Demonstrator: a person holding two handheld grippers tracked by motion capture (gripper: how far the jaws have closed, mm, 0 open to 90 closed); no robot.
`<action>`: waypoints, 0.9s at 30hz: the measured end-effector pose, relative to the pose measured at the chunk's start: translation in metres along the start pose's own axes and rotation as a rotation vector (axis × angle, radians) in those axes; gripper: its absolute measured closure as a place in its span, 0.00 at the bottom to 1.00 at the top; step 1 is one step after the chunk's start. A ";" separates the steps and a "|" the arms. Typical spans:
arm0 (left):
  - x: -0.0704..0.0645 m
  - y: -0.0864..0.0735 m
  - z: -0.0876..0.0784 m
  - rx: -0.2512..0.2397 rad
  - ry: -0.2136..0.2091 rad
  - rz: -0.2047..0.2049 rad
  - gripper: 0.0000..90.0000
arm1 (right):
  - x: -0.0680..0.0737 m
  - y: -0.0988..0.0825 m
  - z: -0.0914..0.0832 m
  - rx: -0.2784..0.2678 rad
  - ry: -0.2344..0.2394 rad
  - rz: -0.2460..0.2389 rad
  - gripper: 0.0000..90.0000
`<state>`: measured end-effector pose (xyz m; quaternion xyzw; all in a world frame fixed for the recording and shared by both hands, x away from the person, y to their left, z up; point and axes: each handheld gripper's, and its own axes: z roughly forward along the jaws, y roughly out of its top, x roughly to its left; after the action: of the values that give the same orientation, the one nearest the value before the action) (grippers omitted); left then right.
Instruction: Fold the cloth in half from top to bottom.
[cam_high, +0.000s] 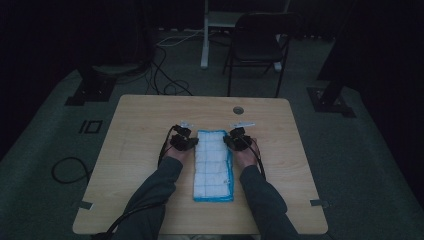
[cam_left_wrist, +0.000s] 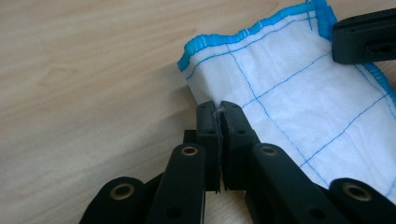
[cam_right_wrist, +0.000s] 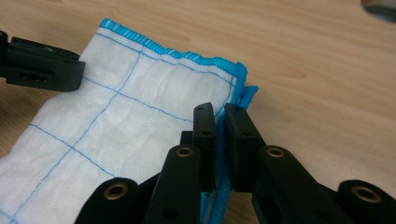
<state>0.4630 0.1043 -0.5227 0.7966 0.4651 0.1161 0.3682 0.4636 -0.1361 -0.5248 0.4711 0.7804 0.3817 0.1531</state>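
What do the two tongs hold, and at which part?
Both hold the cloth: left tongs on its left edge, right tongs on its right edge, near the far corners.

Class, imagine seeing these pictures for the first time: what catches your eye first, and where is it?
A white cloth with bright blue edging lies long and folded in the middle of the pale wooden table. The left gripper and right gripper each pinch a long edge near its far end. Behind, a dark chair stands.

Cloth (cam_high: 214, 165) lies lengthwise mid-surface (cam_high: 140, 130); left gripper (cam_high: 192, 143) at its far-left edge; right gripper (cam_high: 229, 140) at far-right; chair (cam_high: 257, 42) behind.
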 end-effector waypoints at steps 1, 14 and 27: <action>0.000 0.001 -0.001 -0.005 0.001 0.003 0.98 | 0.000 0.001 -0.001 -0.006 0.000 -0.003 0.94; 0.000 0.015 -0.011 -0.045 0.007 0.020 0.97 | -0.002 0.012 -0.010 -0.046 -0.003 -0.016 0.94; 0.001 0.024 -0.017 -0.068 0.009 0.010 0.97 | -0.002 0.021 -0.017 -0.079 -0.007 -0.024 0.94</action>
<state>0.4702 0.1061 -0.4944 0.7855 0.4585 0.1375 0.3922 0.4670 -0.1400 -0.4980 0.4565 0.7698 0.4087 0.1790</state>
